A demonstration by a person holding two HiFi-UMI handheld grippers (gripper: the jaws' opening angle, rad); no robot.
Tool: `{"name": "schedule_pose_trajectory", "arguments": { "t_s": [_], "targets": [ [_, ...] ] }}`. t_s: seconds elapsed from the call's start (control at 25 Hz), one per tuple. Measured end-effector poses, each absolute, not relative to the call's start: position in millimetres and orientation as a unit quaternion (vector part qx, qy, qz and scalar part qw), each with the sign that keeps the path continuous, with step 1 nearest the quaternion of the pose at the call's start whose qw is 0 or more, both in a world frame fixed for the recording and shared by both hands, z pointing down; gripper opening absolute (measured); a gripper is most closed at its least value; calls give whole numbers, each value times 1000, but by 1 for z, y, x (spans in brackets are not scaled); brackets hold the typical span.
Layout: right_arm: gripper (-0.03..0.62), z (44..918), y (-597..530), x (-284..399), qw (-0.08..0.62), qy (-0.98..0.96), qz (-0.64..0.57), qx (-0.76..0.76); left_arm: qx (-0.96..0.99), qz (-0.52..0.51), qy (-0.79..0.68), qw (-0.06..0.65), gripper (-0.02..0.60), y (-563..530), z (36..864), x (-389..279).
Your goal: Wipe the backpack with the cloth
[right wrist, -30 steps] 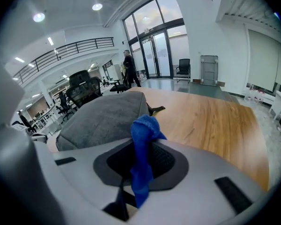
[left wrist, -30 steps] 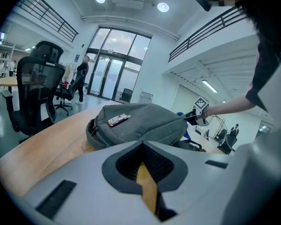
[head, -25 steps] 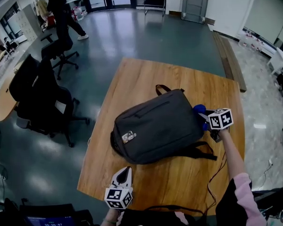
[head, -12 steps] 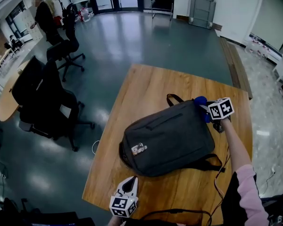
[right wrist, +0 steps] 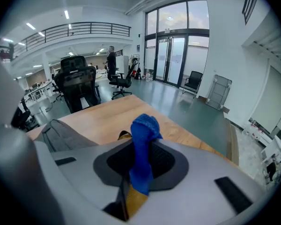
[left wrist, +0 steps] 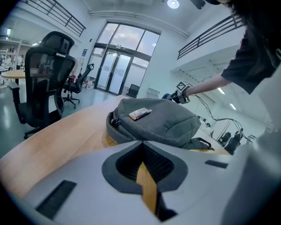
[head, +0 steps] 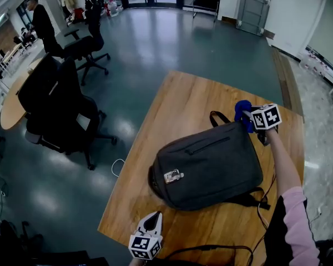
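Observation:
A dark grey backpack [head: 211, 165] lies flat on the wooden table [head: 183, 101], its handle [head: 218, 116] pointing away from me. My right gripper [head: 250, 122] is at the backpack's far right corner, shut on a blue cloth [head: 242, 111] that bunches out past the jaws. In the right gripper view the cloth [right wrist: 144, 125] stands up between the jaws, with the backpack [right wrist: 61, 135] at the left. My left gripper [head: 153, 217] hovers at the table's near edge, shut and empty, pointing at the backpack [left wrist: 154, 121].
Black office chairs [head: 61, 104] stand on the floor left of the table. A person [head: 41, 21] stands far off at the back left. A black cable [head: 211, 249] runs along the table's near edge. The table's right edge is close behind my right gripper.
My right gripper has carried the blue cloth along the backpack's right side to its far corner near the handle. The left gripper stayed at the near edge.

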State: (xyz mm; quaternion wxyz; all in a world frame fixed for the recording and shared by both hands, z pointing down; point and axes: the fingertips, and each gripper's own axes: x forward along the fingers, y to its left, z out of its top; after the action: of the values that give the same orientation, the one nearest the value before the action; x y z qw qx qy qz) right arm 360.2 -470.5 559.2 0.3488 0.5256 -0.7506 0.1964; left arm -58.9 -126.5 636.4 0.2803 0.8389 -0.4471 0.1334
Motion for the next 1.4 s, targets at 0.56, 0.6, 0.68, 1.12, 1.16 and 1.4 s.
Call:
{"name": "schedule_pose_trajectory", "arguments": {
  "t_s": [0.56, 0.6, 0.68, 1.12, 1.16, 1.4],
  "targets": [
    [66, 555, -477, 227, 369, -809, 166, 427, 834, 108, -469, 271, 0, -141, 629, -79],
    [66, 556, -476, 215, 367, -812, 168, 421, 832, 107, -472, 271, 0, -141, 629, -82],
    [66, 559, -473, 192, 370, -818, 170, 405, 830, 104, -476, 272, 0, -140, 629, -87],
    [66, 571, -436, 53, 371, -851, 179, 326, 820, 78, -501, 267, 0, -135, 620, -127],
    [66, 571, -431, 38, 370, -855, 177, 318, 818, 75, -504, 267, 0, -134, 618, -131],
    [66, 569, -399, -42, 338, -879, 187, 280, 811, 60, -519, 265, 0, -131, 612, -151]
  ]
}}
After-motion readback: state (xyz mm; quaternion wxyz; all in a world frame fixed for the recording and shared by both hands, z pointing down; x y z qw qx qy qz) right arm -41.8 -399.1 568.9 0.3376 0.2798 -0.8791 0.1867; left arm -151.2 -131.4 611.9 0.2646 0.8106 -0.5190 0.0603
